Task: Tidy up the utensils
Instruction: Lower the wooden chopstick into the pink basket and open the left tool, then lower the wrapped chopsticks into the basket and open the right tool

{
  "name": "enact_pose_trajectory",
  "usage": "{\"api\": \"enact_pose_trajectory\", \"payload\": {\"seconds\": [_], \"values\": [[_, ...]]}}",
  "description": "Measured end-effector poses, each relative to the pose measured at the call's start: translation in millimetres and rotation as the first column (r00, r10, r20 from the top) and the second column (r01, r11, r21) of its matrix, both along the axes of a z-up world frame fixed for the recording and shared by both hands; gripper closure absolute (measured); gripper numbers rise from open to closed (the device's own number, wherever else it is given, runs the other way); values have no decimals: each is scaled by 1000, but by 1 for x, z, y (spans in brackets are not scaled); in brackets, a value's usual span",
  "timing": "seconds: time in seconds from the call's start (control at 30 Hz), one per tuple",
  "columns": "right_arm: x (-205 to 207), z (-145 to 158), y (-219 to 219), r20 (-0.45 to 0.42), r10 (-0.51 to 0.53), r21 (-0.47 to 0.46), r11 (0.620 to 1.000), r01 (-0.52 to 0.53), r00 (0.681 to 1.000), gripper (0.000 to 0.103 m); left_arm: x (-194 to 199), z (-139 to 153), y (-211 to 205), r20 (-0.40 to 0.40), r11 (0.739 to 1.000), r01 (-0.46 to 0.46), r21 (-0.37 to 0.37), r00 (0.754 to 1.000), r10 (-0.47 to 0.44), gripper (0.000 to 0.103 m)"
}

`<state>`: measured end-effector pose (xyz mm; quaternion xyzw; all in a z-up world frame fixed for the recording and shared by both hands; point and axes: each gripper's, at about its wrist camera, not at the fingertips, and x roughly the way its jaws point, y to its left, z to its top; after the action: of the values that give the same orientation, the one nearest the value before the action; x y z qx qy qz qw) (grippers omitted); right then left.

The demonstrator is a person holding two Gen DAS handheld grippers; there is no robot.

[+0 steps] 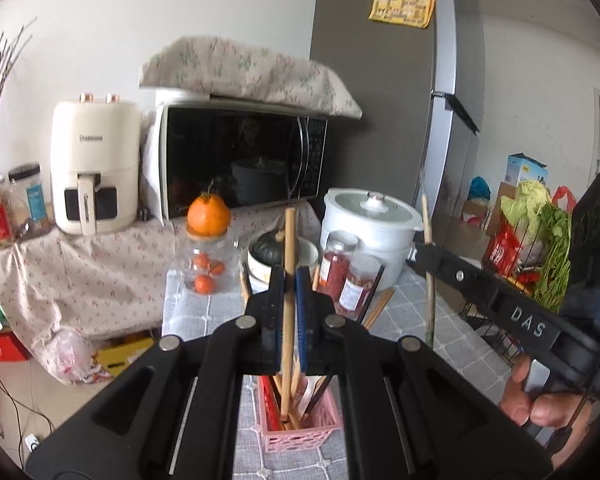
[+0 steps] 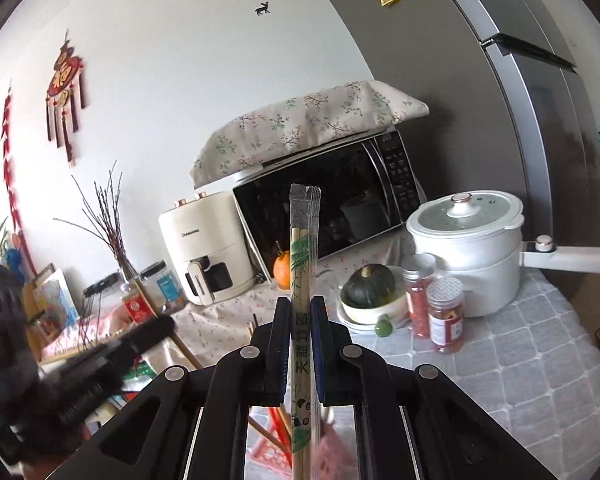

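Note:
My left gripper [image 1: 290, 276] is shut on a plain wooden chopstick [image 1: 288, 248] held upright, its lower end down in a pink slotted basket [image 1: 300, 426] that holds several chopsticks and utensils. My right gripper [image 2: 300, 308] is shut on a pair of disposable chopsticks in a clear printed wrapper [image 2: 303, 248], upright above the same pink basket [image 2: 328, 452]. The right gripper also shows in the left wrist view [image 1: 424, 248], holding that wrapped pair [image 1: 427, 256] to the right of the basket. The left gripper shows blurred at the left of the right wrist view [image 2: 160, 328].
On the grey quilted tablecloth [image 2: 520, 360] stand two red-filled jars [image 2: 444, 312], a bowl with a dark squash [image 2: 370, 280], a white electric pot [image 2: 472, 240] and a jar of oranges [image 1: 206, 268]. Loose chopsticks [image 1: 380, 304] lie by the jars. Behind are a microwave [image 1: 240, 160] and an air fryer [image 1: 94, 164].

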<state>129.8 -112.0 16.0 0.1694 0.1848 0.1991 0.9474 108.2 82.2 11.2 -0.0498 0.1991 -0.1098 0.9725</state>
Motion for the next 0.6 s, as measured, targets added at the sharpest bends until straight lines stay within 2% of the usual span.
{"api": "enact_pose_trajectory", "payload": {"seconds": [0.13, 0.17, 0.2, 0.27, 0.37, 0.47, 0.6], "values": [[8, -9, 19, 7, -26, 18, 1000, 26, 1000, 93, 10, -14, 9, -77, 999, 15, -49, 997, -19, 96], [8, -10, 23, 16, -36, 17, 999, 36, 999, 93, 11, -16, 10, -94, 999, 7, -48, 996, -11, 89], [7, -11, 28, 28, -51, 15, 999, 50, 998, 93, 11, -17, 11, -108, 999, -1, -45, 994, -3, 78], [5, -13, 35, 59, -85, 7, 996, 84, 995, 93, 7, -15, 18, -120, 998, -25, -61, 993, 17, 61], [1, -17, 46, 113, -147, -11, 989, 149, 983, 93, 4, -13, 30, -153, 994, -71, -81, 987, 58, 54], [-2, -23, 56, 151, -212, -24, 976, 218, 966, 93, 2, -18, 40, -210, 989, -137, -50, 970, 124, 42], [-3, -34, 71, 198, -282, -54, 953, 298, 939, 93, 6, -33, 51, -297, 982, -191, -11, 938, 179, 40]]}}
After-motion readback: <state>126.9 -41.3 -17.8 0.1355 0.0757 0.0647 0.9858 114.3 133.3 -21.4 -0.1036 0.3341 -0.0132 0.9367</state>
